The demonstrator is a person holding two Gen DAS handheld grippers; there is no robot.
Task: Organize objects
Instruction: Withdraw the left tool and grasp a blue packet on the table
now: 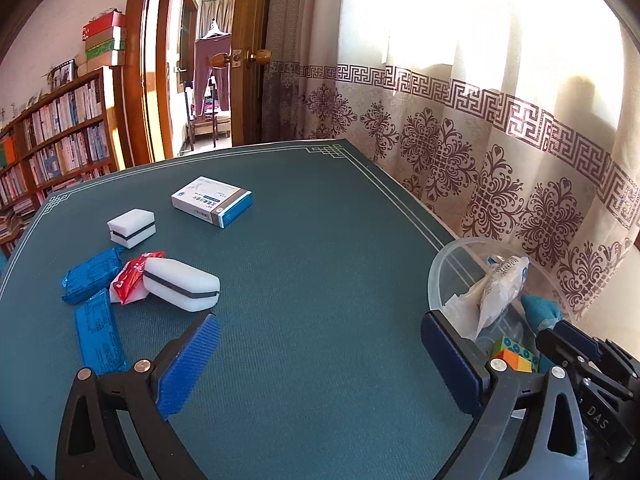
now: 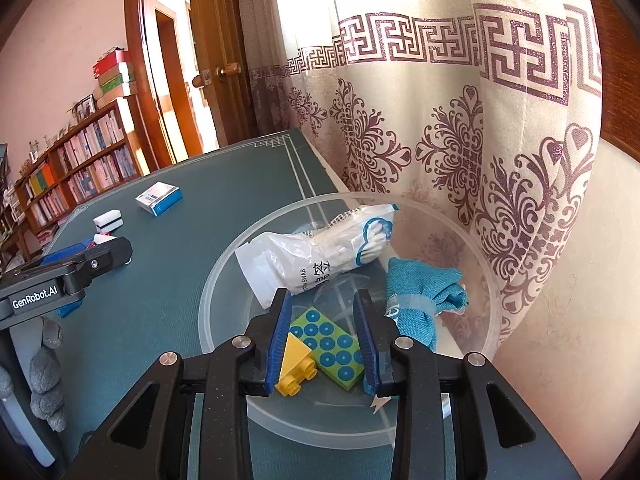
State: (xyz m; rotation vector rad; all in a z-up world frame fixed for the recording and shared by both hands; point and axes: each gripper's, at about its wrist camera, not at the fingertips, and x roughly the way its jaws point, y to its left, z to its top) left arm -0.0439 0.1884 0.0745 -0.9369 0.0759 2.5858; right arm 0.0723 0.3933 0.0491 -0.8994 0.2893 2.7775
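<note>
Sitting on the right-hand edge of the green table [image 1: 320, 280], hard by the curtain [image 1: 500, 152], the clear plastic bowl [image 2: 224, 280] is the largest thing in play and already serves as the collecting container. It holds a bag of cotton swabs [image 2: 320, 252], a rolled teal cloth [image 2: 424, 288] bound with a strip of tape, a green block with blue dots [image 2: 332, 344] and a yellow brick [image 2: 296, 364] beside it. The bowl looks light and thin-walled, so I judge it would slide if pushed at the rim. Over its near side hangs the right gripper [image 2: 322, 344], jaws partly apart on either side of the two blocks and gripping nothing that I can make out; whether a pad touches a block I cannot tell. The left gripper [image 1: 320, 364] is wide apart and empty above the near middle of the table. What remains to sort lies toward the table's left edge: a blue-and-white carton [image 1: 212, 200] farther back, probably light and stiff, best taken across its short sides; a larger white sponge with a dark band [image 1: 182, 284] and a smaller one [image 1: 132, 227], soft and springy, likely safe to squeeze across the width; two blue foil packets [image 1: 94, 276] [image 1: 98, 330], probably slippery and crinkly, flat on the mat and awkward to get under; and a small red-and-white packet [image 1: 132, 280] tucked against the larger sponge, which may shift when its neighbour is lifted.
</note>
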